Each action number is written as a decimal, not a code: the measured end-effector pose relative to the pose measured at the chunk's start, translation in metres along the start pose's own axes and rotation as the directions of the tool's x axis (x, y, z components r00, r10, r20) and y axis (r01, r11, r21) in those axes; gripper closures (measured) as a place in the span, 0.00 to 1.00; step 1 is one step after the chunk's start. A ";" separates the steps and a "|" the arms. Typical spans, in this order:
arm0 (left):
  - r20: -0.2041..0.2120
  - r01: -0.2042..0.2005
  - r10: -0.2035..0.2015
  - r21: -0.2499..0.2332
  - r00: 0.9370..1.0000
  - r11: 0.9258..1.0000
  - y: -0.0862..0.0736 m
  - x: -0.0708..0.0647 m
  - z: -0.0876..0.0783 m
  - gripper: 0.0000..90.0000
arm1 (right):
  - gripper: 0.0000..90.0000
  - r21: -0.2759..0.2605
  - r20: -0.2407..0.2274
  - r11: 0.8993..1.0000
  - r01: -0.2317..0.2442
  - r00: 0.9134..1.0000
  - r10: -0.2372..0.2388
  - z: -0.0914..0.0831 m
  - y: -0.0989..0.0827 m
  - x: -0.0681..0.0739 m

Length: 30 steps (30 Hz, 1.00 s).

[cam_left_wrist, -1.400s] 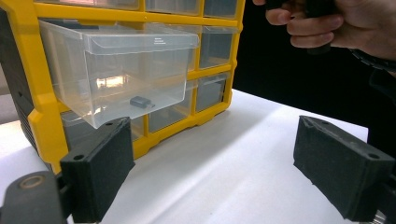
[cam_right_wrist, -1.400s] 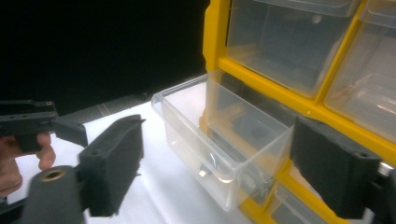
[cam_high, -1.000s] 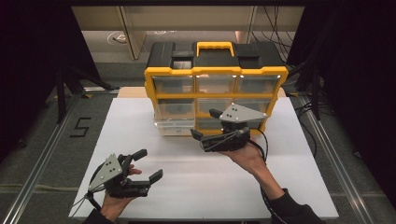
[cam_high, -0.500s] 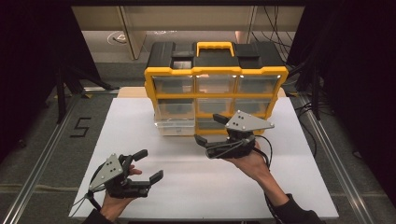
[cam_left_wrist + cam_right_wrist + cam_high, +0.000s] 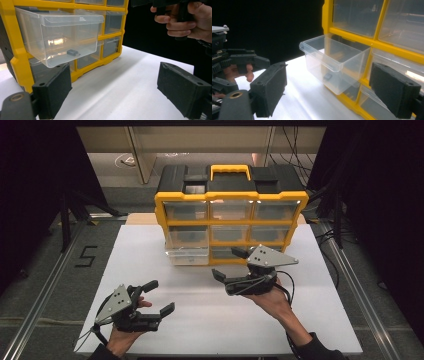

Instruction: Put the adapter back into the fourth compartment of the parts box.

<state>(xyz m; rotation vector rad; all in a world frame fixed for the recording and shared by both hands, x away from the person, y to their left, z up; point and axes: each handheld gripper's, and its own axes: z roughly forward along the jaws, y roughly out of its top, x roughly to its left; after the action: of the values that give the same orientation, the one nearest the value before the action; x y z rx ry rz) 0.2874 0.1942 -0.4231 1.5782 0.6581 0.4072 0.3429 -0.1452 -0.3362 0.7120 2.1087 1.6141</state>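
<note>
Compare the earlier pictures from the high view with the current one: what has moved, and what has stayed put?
The right gripper has drawn back from the yellow organizer, toward the person and slightly right; its fingers are open and empty. It took hold of nothing. The pulled-out clear drawer stays open with a small dark item inside. The left gripper rests open near the table's front edge, unchanged.

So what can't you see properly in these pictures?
- Small dark thing in the open drawer: too small to identify in either gripper view.
- Other drawers' contents: blurred behind cloudy fronts, high view.
- Organizer back: hidden behind its own body.
</note>
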 end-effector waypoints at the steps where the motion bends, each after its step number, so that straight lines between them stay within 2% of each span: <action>1: 0.000 -0.001 0.001 0.001 1.000 1.000 0.000 0.000 0.000 0.13 | 0.17 -0.001 0.001 1.000 -0.005 1.000 0.005 -0.001 -0.001 -0.001; 14: 0.007 0.001 -0.001 0.008 1.000 1.000 0.000 0.001 0.000 0.13 | 0.17 -0.018 0.030 0.999 -0.045 0.999 0.045 -0.016 -0.021 -0.008; 30: 0.012 0.000 0.000 0.015 1.000 1.000 0.000 0.001 0.000 0.13 | 0.17 -0.031 0.043 0.998 -0.047 0.998 0.048 -0.026 -0.034 -0.009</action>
<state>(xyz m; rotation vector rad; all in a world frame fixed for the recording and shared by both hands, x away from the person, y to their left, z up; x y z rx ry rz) 0.2883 0.1945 -0.4229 1.5939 0.6531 0.3928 0.3293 -0.1775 -0.3627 0.7866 2.0475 1.6360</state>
